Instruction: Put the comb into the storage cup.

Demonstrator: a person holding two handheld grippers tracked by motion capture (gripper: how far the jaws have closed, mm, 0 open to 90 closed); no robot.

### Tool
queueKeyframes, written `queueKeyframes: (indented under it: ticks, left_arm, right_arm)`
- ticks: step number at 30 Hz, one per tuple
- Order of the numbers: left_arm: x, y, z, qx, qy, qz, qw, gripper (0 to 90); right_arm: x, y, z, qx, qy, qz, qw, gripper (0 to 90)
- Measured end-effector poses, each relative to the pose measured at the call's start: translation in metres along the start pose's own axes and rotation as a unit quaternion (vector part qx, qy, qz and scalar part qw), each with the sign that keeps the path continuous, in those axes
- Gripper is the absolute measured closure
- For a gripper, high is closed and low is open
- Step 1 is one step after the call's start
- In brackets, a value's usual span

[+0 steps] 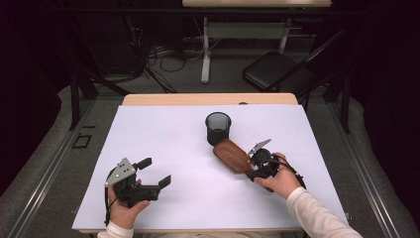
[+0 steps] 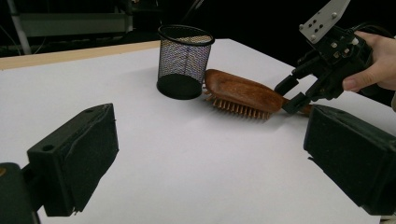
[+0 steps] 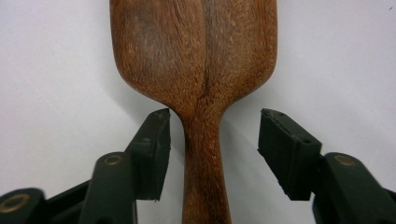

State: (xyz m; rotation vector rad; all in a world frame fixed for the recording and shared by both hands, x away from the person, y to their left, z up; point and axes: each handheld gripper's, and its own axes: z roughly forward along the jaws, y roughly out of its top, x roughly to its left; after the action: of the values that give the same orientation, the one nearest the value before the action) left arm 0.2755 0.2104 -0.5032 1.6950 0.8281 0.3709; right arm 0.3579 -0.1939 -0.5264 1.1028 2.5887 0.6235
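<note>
Here the mesh cup [image 1: 218,127] stands empty; both tongs spread, right tongs [image 3: 212,149] straddling the hairbrush [image 3: 196,60] handle.

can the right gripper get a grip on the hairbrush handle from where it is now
Probably yes. The right gripper already straddles the handle of the wooden hairbrush, one pad on each side with small gaps, nothing between. The mesh cup stands at the brush's far end, clear of the jaws.

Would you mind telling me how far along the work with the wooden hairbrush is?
Done: the right gripper straddles the wooden hairbrush handle. In hand: its jaws stand apart from the handle, not yet gripping. Left: closing and lifting the brush, which lies bristles-down beside the mesh cup, perhaps its destination. The left gripper waits open.
</note>
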Motion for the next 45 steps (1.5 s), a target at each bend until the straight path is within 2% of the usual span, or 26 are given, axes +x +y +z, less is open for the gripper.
queueKeyframes:
  ticks: [12,22,25,26,37,45]
  left_arm:
    - [0.0,0.0,0.0,0.0,0.001,-0.001,1.0,3.3]
    - [0.001,0.0,0.0,0.001,0.002,-0.001,1.0,3.2]
    - [0.001,0.0,0.0,0.002,0.0,-0.002,1.0,3.3]
    - [0.001,0.0,0.0,0.001,0.0,-0.002,1.0,3.3]
    - [0.001,-0.001,0.0,0.001,-0.001,-0.004,1.0,3.3]
    - [0.001,0.0,0.0,0.002,0.0,-0.003,1.0,3.3]
  right_arm:
    - [-0.001,0.0,0.004,0.013,0.003,0.0,0.9999,47.9]
    - [-0.005,-0.001,0.009,0.018,0.013,-0.004,0.9997,55.1]
    - [-0.003,-0.001,0.008,0.031,0.013,0.002,0.9994,56.8]
    - [-0.004,0.0,0.008,0.031,0.013,-0.004,0.9994,57.3]
    - [-0.004,0.0,0.01,0.026,0.019,-0.009,0.9994,61.3]
    - [-0.003,0.001,0.011,0.029,0.024,-0.013,0.9992,67.7]
